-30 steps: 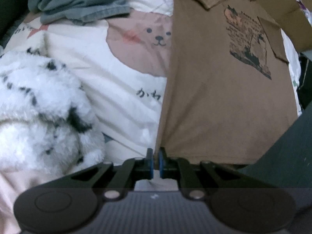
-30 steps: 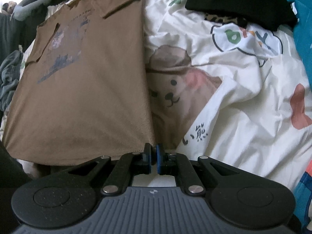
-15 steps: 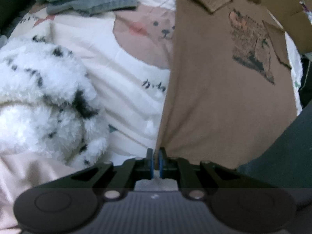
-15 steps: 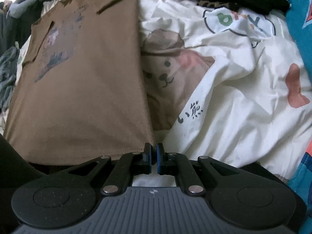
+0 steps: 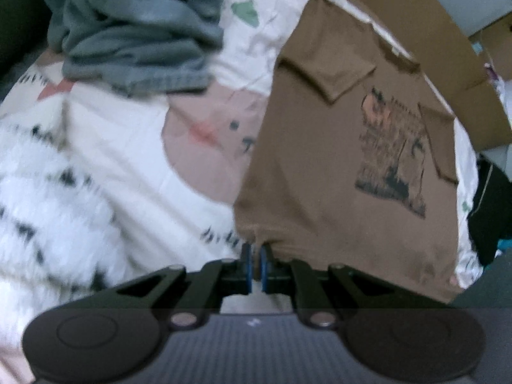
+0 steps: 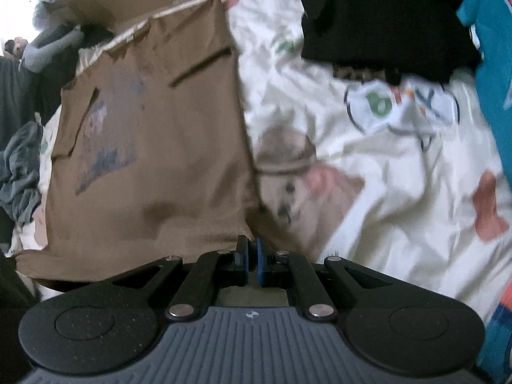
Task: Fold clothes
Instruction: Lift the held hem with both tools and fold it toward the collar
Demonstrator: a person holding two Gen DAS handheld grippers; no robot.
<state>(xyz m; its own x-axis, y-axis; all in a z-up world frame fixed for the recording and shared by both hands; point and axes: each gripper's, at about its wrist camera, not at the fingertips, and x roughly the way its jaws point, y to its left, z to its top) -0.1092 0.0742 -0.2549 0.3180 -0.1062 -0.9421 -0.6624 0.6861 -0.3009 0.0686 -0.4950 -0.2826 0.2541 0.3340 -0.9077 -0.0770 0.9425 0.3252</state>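
My left fingers (image 5: 255, 264) and right fingers (image 6: 252, 262) each pinch a bottom corner of the brown T-shirt (image 5: 345, 172). Since a second ago I've carried the hem toward the collar, shortening the spread on the bed (image 6: 368, 224); the lengthwise fold is underway.

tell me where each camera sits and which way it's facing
Left wrist: rides on the left hand-held gripper, looking steeply down along its shut fingers, pinching the brown t-shirt hem corner; grey garment beyond on the printed bedsheet.
Right wrist: rides on the right hand-held gripper, also looking steeply down, shut at the shirt's other hem corner; black garment beyond.
Shared: the shirt, sheet and cardboard box. Only the grippers show.
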